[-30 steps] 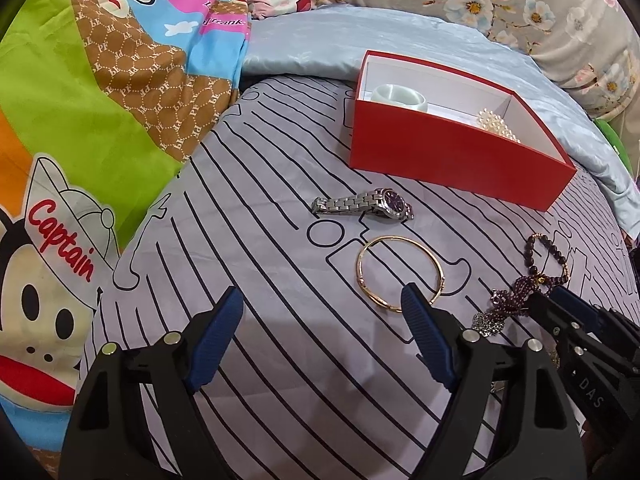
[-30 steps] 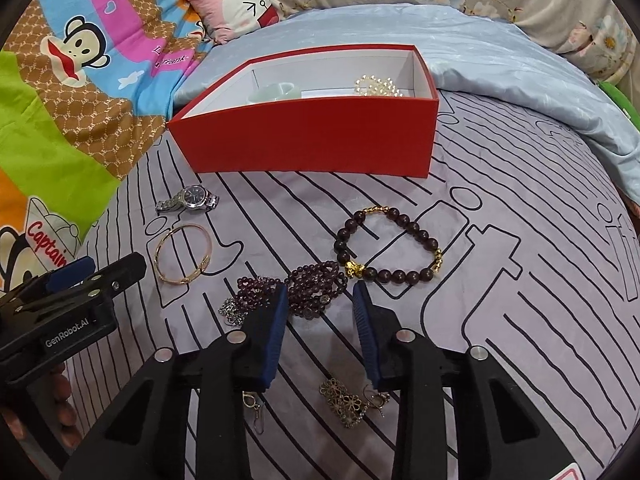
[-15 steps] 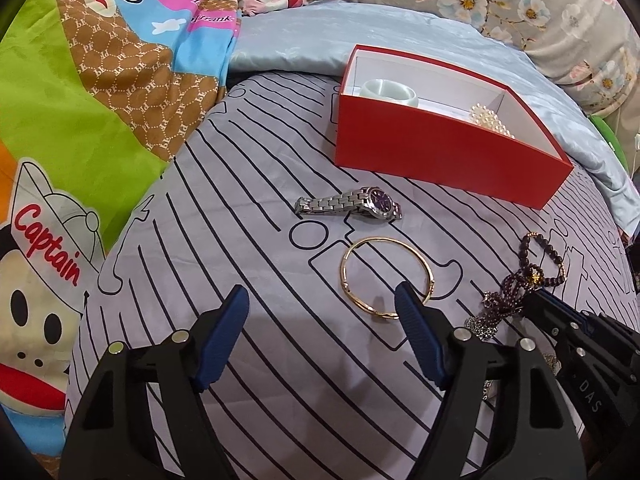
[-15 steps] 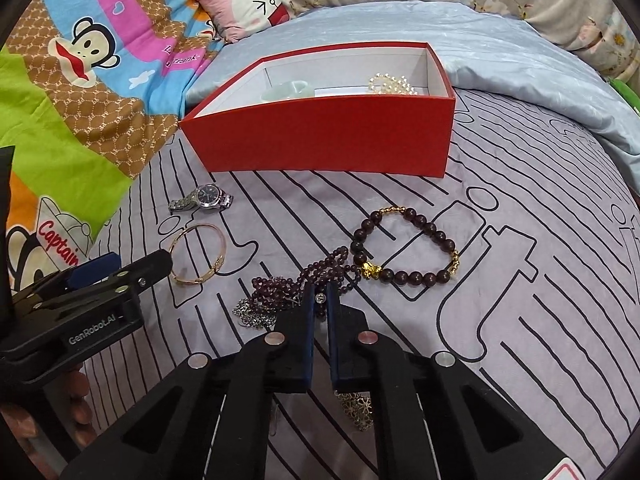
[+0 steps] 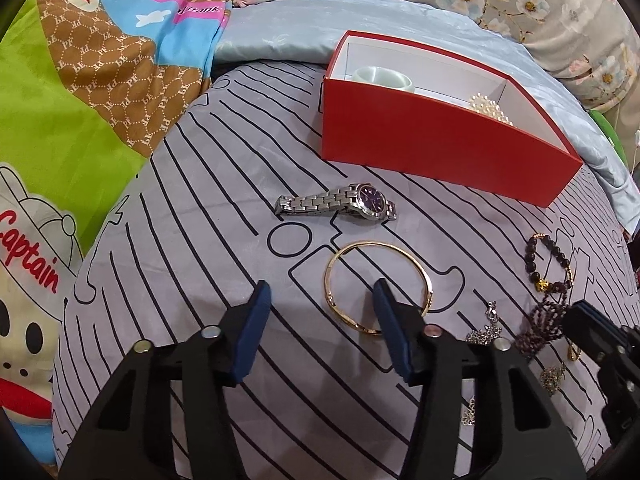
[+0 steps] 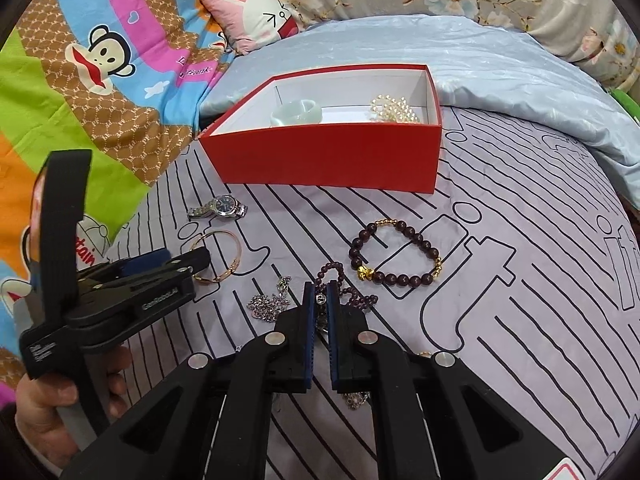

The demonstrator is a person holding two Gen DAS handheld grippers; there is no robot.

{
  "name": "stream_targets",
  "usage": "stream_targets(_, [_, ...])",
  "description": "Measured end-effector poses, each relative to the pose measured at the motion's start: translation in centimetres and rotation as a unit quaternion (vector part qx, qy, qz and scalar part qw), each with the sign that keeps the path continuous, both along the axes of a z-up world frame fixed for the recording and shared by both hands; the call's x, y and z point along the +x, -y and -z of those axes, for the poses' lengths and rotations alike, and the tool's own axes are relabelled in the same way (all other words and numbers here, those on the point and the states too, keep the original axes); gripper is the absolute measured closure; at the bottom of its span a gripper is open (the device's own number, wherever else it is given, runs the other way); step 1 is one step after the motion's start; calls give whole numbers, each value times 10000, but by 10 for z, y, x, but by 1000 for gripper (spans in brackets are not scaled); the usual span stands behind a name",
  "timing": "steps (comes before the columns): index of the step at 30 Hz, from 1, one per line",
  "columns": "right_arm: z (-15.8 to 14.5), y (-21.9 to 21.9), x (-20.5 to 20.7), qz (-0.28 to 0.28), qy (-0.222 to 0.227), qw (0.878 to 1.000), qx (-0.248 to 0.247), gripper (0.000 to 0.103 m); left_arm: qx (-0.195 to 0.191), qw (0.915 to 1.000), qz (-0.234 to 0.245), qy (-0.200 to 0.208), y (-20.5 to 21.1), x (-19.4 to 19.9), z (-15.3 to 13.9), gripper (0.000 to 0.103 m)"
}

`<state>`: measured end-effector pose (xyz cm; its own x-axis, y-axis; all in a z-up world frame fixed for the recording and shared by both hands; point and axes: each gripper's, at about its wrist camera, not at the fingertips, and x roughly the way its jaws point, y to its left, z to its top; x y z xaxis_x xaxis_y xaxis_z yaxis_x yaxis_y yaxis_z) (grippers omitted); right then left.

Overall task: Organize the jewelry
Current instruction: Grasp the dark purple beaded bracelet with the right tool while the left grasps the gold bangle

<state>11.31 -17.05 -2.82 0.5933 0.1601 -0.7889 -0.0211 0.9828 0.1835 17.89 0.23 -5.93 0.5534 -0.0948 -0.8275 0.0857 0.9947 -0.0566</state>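
Note:
A gold bangle (image 5: 376, 243) lies flat on the striped grey cloth. My left gripper (image 5: 321, 284) hovers over its near left rim with jaws closing. The right finger sits inside the ring, the left one outside, and the pads do not press on it. My right gripper (image 6: 320, 296) is shut on a thin purple bead strand (image 6: 332, 270) that trails onto the cloth. The same strand (image 5: 544, 320) shows beside that gripper in the left wrist view. A red box (image 6: 328, 160) behind holds a jade bangle (image 6: 296, 114) and pearls (image 6: 394, 110).
A silver watch (image 5: 340, 204) lies between the bangle and the box. A dark bead bracelet (image 6: 392, 279) with gold charms lies right of the strand, and a silver chain (image 6: 268, 304) lies to its left. A person's hand (image 6: 44, 412) holds the left gripper (image 6: 188, 260). Bedding surrounds the cloth.
My right gripper's jaws came together on the purple strand. My left gripper's jaws narrowed, with one finger now inside the gold bangle.

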Motion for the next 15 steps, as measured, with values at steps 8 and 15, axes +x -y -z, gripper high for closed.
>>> stream_targets(8, [-10,4,-6,2,86,10000,27,98,-49,9999,150,19,4,2,0,90])
stream_targets(15, [-13,8,-11,27,109,9999,44,98,-185,9995,246,-13,5,-1,-2,101])
